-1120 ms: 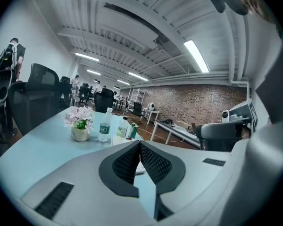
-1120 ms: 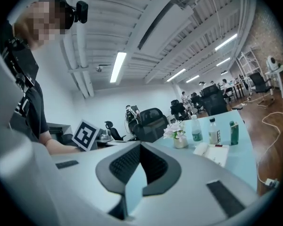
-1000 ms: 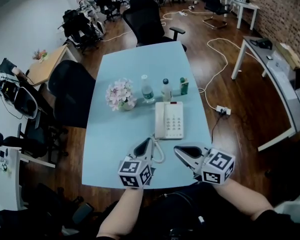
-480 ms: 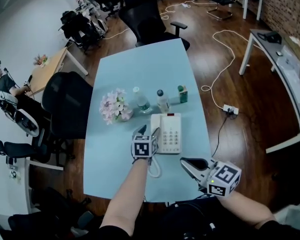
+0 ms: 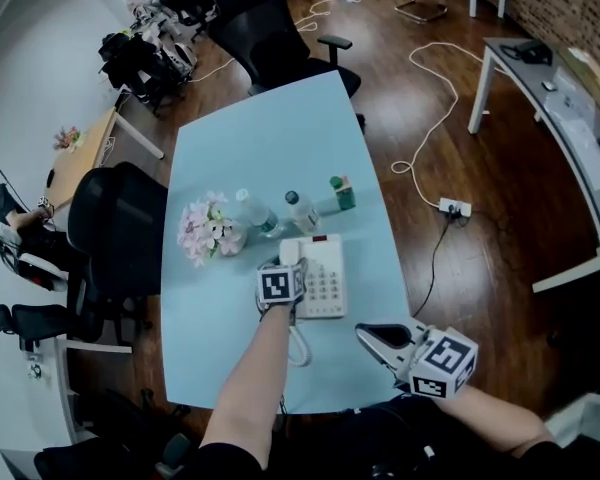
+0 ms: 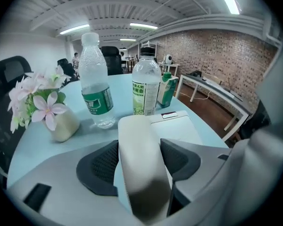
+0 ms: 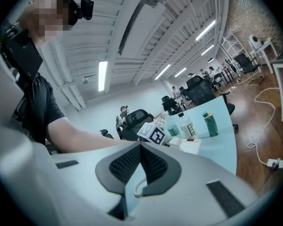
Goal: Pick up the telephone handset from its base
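The white telephone base [image 5: 327, 274] lies on the light blue table [image 5: 270, 138]. Its handset [image 6: 140, 166] rests on the base's left side, mostly hidden under my left gripper [image 5: 291, 262] in the head view. In the left gripper view my left gripper [image 6: 140, 160] points down over the handset, which lies between the two dark pads; the jaws are opening and stand wide. My right gripper [image 5: 372, 334] hovers at the table's near edge, right of the coiled cord [image 5: 298, 347]. Seen in its own view, the right gripper [image 7: 140, 166] is shut, with nothing held.
Behind the phone stand a pink flower vase [image 5: 204, 231], two water bottles [image 5: 256, 213] [image 5: 302, 211] and a green carton [image 5: 342, 192]. A black office chair [image 5: 120, 230] is at the table's left, another [image 5: 265, 38] at its far end. Cables lie on the wooden floor to the right.
My left gripper has moved forward and down from the table's near edge onto the phone, and its jaws have opened around the handset. The right gripper has shifted slightly.
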The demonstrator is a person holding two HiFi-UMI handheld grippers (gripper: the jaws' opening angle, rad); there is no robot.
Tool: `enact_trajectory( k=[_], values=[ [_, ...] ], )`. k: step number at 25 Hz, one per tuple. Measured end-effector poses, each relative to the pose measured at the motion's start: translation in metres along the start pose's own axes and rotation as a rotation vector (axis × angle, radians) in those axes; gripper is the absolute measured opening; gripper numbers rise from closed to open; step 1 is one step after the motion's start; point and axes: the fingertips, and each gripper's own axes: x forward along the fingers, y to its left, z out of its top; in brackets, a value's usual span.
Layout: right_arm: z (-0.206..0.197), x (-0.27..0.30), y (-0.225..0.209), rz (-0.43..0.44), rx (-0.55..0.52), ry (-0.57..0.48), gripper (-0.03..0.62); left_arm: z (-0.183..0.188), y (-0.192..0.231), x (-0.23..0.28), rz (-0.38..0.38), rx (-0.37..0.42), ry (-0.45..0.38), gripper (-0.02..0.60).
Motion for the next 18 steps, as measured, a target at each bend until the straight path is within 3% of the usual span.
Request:
enact_trajectory(
  k=[6, 12, 18],
  values=[
    [-0.001, -0.007, -0.005, -0.024, 0.008, -0.012, 0.017, 0.004, -0.002, -0.003, -0.022, -0.052, -0.016, 0.247],
    [-0.001, -0.007, 0.007, -0.034, -0.010, -0.014, 0.017, 0.020, -0.003, -0.029, -0.028, -0.059, -0.105, 0.240],
    [-0.002, -0.005, 0.035, -0.030, -0.035, -0.019, 0.017, 0.028, -0.006, -0.073, -0.088, -0.105, -0.180, 0.239]
  ],
)
